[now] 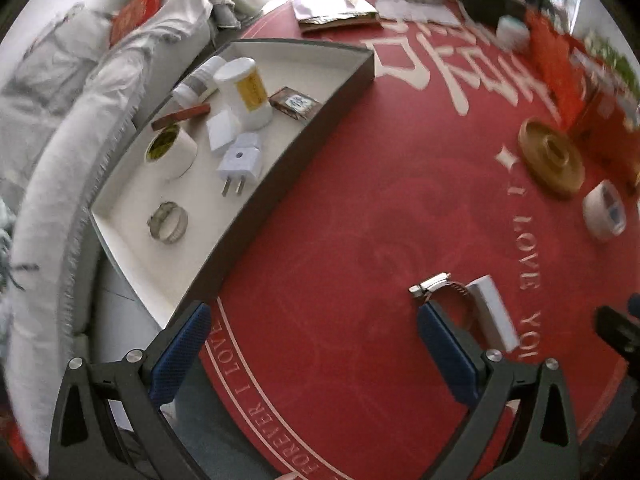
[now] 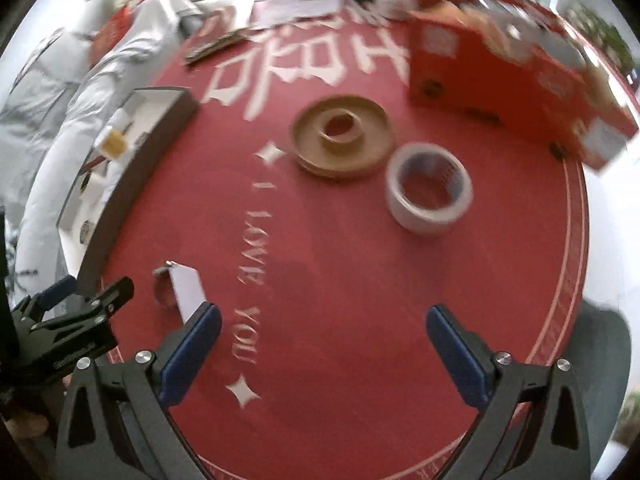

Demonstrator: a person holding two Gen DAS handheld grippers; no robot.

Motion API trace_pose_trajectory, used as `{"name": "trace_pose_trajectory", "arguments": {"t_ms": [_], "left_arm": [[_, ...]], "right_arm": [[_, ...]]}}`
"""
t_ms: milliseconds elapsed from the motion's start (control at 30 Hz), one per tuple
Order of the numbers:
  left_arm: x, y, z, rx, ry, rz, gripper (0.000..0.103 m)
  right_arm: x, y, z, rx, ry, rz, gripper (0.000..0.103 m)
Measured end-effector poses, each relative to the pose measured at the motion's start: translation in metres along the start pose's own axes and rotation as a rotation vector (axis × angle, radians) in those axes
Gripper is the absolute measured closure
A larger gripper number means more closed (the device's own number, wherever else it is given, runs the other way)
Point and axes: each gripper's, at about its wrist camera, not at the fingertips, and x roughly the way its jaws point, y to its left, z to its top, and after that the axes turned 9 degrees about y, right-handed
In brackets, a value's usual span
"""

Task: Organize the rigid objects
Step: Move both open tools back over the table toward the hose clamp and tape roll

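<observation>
Already a good part of the sorting looks done: the shallow dark-walled tray with white inside (image 1: 352,76), which lies ahead and to the left of the left gripper (image 1: 312,354), holds a white pill bottle with yellow label (image 1: 244,92), a white wall plug with two metal pins (image 1: 240,160), a roll of white tape (image 1: 172,152), a metal hose clamp ring (image 1: 168,222), a small brown patterned box (image 1: 295,103) and some smaller pieces.

What is left, in my judgement, are the loose things on the red round desk with white letters (image 1: 360,220). A second steel hose clamp (image 1: 434,285) and a flat white rectangular block (image 1: 494,312) lie together, just beyond the right finger of the left gripper. Far ahead of the right gripper (image 2: 322,348) lie a tan round spool with raised hub (image 2: 342,136) and, just beside it, a grey roll of wide tape (image 2: 428,188). An orange cardboard box (image 2: 500,76) stands further behind.

Both grippers are wide apart and hold nothing. The left gripper touches nothing that I can see, though its right finger is very near the steel hose clamp. The left finger of the right gripper seems to cover the near end of the white block; whether it touches, I cannot tell.
</observation>
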Motion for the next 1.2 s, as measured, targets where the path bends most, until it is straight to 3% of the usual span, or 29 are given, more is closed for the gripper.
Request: {"name": "trace_pose_trajectory", "arguments": {"t_ms": [100, 267, 333, 500, 600, 767, 900, 1000, 1100, 1200], "left_arm": [[0.011, -0.013, 0.004, 0.033, 0.03, -0.014, 0.0], [0.013, -0.044, 0.012, 0.103, -0.009, -0.013, 0.0], [0.014, -0.045, 0.009, 0.101, -0.012, 0.004, 0.0], [0.018, -0.03, 0.004, 0.067, 0.001, -0.054, 0.0], [0.017, -0.036, 0.005, 0.082, -0.011, -0.038, 0.0], [0.012, -0.041, 0.007, 0.085, -0.034, -0.034, 0.0], [0.003, -0.033, 0.007, 0.067, -0.071, -0.077, 0.0], [0.016, -0.035, 0.01, 0.072, -0.015, -0.019, 0.0], [0.019, -0.026, 0.009, 0.045, -0.018, -0.023, 0.0], [0.018, -0.017, 0.007, 0.033, -0.04, 0.068, 0.0]], "right_arm": [[-0.002, -0.013, -0.005, 0.041, 0.005, 0.02, 0.0], [-0.001, -0.018, -0.005, 0.058, -0.007, 0.016, 0.0], [-0.001, -0.02, -0.006, 0.061, -0.005, 0.011, 0.0], [0.002, -0.031, -0.009, 0.098, 0.004, 0.033, 0.0], [0.005, -0.034, -0.008, 0.114, 0.011, 0.037, 0.0], [0.004, -0.043, -0.004, 0.133, -0.006, 0.01, 0.0], [-0.001, -0.048, 0.005, 0.125, -0.045, -0.031, 0.0], [-0.002, -0.049, 0.013, 0.113, -0.061, -0.061, 0.0], [-0.003, -0.05, 0.013, 0.116, -0.071, -0.065, 0.0], [-0.003, -0.053, 0.01, 0.125, -0.072, -0.047, 0.0]]}}
